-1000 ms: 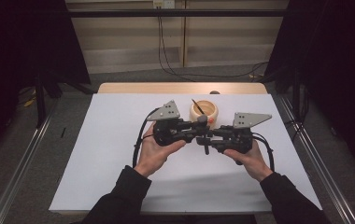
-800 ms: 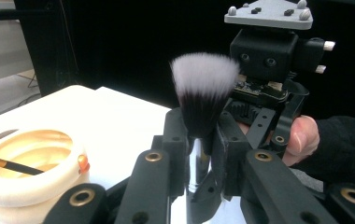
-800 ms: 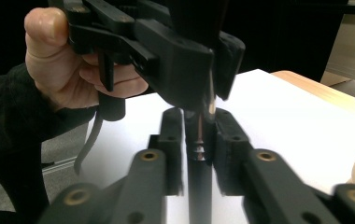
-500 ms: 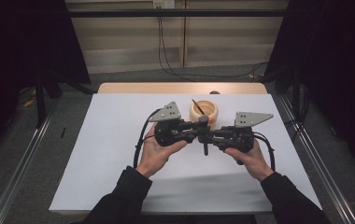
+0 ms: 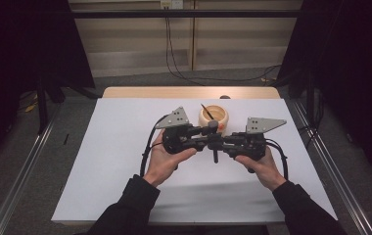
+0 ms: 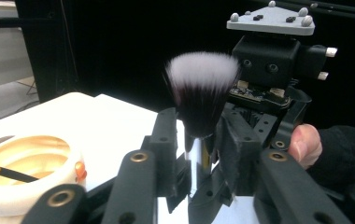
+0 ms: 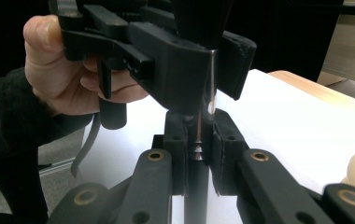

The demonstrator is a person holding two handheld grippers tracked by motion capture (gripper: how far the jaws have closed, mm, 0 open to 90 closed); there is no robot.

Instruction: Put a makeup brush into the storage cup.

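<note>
Now my left gripper (image 5: 201,134) has just been easing its jaws apart around the makeup brush (image 6: 202,93) ferrule, while my right gripper (image 7: 197,140) clamps the handle, so the handover above the table (image 5: 101,161) looks nearly complete.

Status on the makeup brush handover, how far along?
Done: a thin brush already stands in the cup. In hand: the makeup brush is mid-handover above the table; the right gripper is clamped on its handle, and the left gripper jaws have just been opening around the ferrule. Left, probably: left gripper backs off, brush goes into the cup.
</note>
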